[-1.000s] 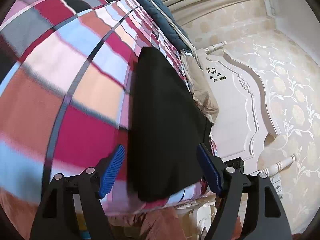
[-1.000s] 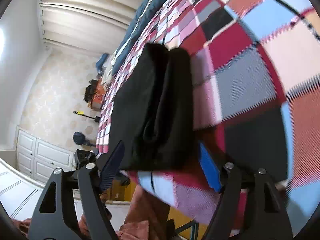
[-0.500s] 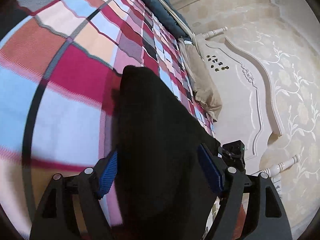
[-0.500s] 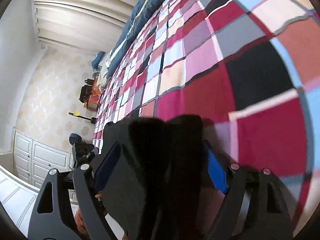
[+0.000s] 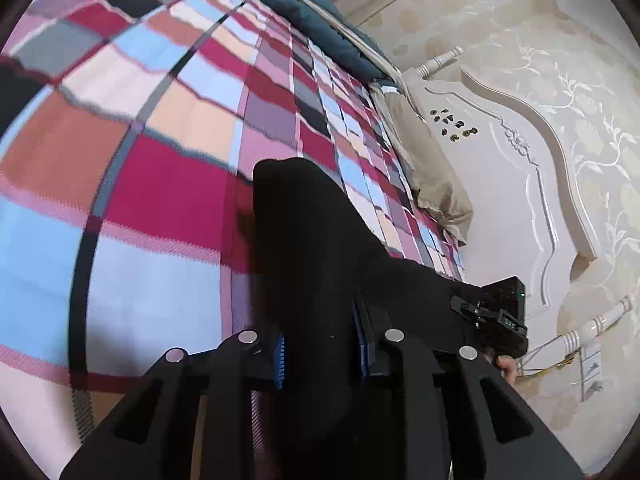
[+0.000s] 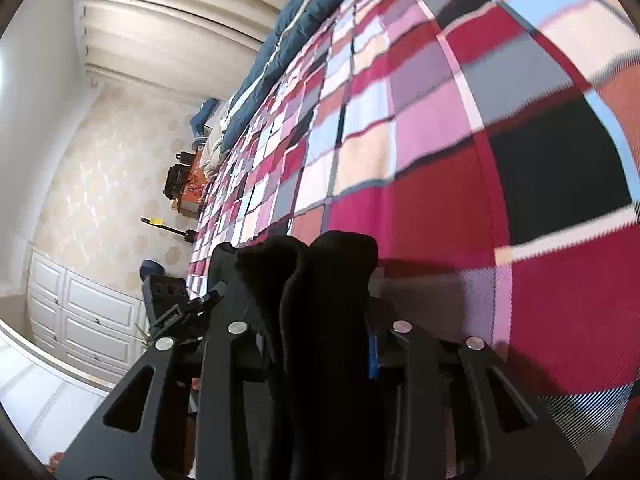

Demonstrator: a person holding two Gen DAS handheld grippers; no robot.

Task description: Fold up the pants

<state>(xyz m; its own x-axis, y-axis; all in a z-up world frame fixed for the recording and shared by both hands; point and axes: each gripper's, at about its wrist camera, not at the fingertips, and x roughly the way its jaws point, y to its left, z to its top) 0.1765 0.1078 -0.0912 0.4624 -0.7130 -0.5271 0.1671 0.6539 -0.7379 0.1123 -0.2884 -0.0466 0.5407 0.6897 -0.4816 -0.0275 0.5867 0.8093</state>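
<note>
The black pants (image 5: 316,240) lie on the checked bedspread (image 5: 160,168) as a folded bundle. My left gripper (image 5: 320,350) is shut on one end of the pants; the black cloth fills the gap between its blue pads. My right gripper (image 6: 320,344) is shut on the other end of the pants (image 6: 320,280), where thick folded layers bulge up between the fingers. In the left wrist view the right gripper's body (image 5: 500,316) shows at the far side of the bundle.
A beige pillow (image 5: 432,176) and a white carved headboard (image 5: 520,184) are at the bed's head. A dark blue quilt (image 6: 296,36) runs along the far edge. White cabinets (image 6: 76,320) and floor clutter (image 6: 180,184) lie beyond the bed's foot.
Both grippers moved in over the ends of the black pants and closed on them; a second ago both were open with the pants lying ahead.
</note>
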